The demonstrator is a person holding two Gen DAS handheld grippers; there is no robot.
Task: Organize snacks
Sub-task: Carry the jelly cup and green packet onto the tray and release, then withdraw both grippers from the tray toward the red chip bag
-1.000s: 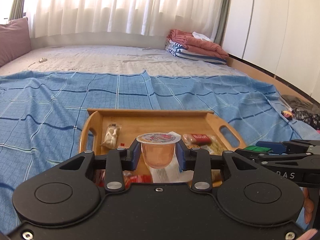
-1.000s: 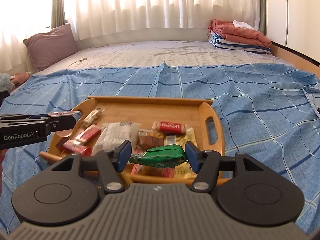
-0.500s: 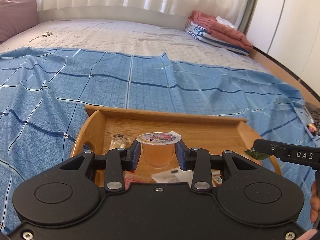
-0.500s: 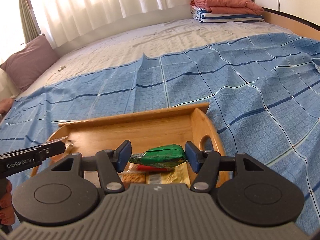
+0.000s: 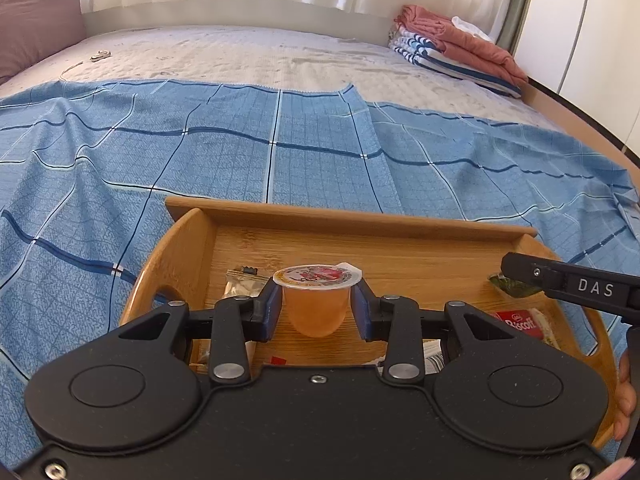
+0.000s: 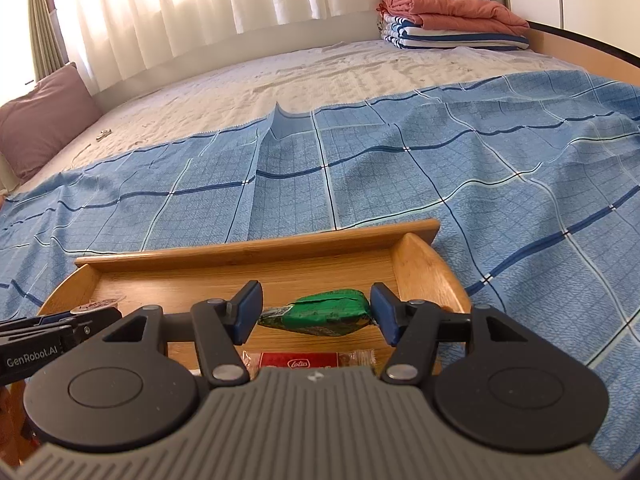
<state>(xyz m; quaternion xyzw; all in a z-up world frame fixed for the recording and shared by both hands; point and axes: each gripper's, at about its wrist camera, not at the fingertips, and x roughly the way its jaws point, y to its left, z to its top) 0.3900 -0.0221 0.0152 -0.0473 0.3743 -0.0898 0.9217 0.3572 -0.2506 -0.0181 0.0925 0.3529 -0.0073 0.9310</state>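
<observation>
My left gripper point(image 5: 317, 310) is shut on an orange jelly cup point(image 5: 316, 304) with a printed foil lid, held over the left half of the wooden tray point(image 5: 348, 216). My right gripper point(image 6: 316, 316) is shut on a green foil snack packet point(image 6: 320, 314), held over the tray's point(image 6: 256, 250) right far part. A red Biscoff packet point(image 5: 520, 323) lies in the tray below it and shows red point(image 6: 304, 360) just under the green packet. A small clear-wrapped snack point(image 5: 242, 284) lies by the tray's left wall. Each gripper appears at the edge of the other's view.
The tray sits on a blue checked sheet point(image 5: 280, 152) spread over a bed. Folded towels and clothes point(image 5: 448, 52) are stacked at the far right corner, a mauve pillow point(image 6: 40, 116) at the far left. Curtains hang behind. A hand's fingers point(image 5: 624, 400) show at the right edge.
Both grippers have moved forward and down over the tray with their snacks still held. The tray's far wall now looks closer, and most of the snacks in it have dropped out of view.
</observation>
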